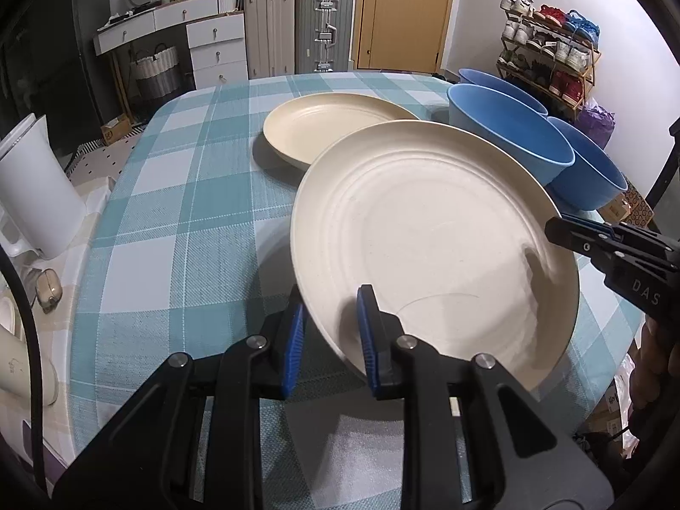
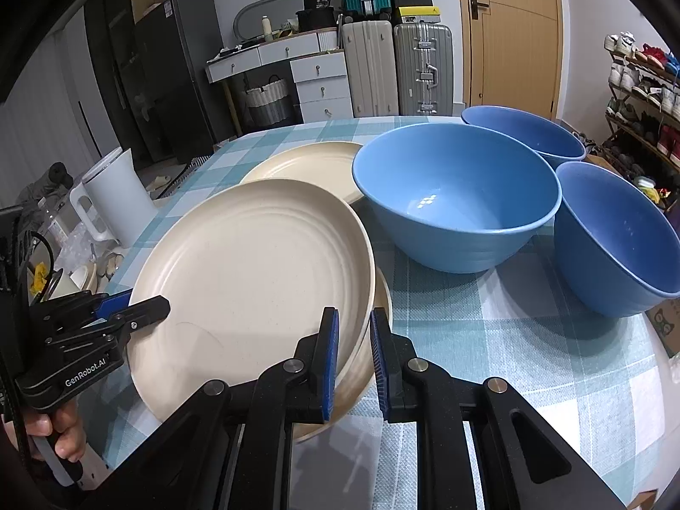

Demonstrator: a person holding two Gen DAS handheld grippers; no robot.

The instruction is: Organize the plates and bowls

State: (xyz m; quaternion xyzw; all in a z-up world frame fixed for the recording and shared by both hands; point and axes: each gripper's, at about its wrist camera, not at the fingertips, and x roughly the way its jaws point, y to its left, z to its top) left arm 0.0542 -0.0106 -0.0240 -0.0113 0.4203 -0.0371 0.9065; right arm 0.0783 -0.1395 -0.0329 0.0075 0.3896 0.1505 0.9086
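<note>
A cream plate (image 1: 425, 229) is held tilted above the checked table, gripped on opposite rims by both grippers. My left gripper (image 1: 331, 331) is shut on its near-left rim. My right gripper (image 2: 355, 352) is shut on its right rim; it also shows in the left wrist view (image 1: 565, 233). In the right wrist view this plate (image 2: 250, 272) sits over another cream plate (image 2: 382, 297) whose edge peeks out beneath. A further cream plate (image 1: 331, 127) lies behind. Three blue bowls (image 2: 454, 195), (image 2: 616, 238), (image 2: 522, 127) stand to the right.
The checked tablecloth (image 1: 178, 212) covers the table. A white kettle (image 1: 34, 187) stands off the left edge. Suitcases (image 1: 323, 29), drawers and a shoe rack (image 1: 552, 46) lie beyond the table.
</note>
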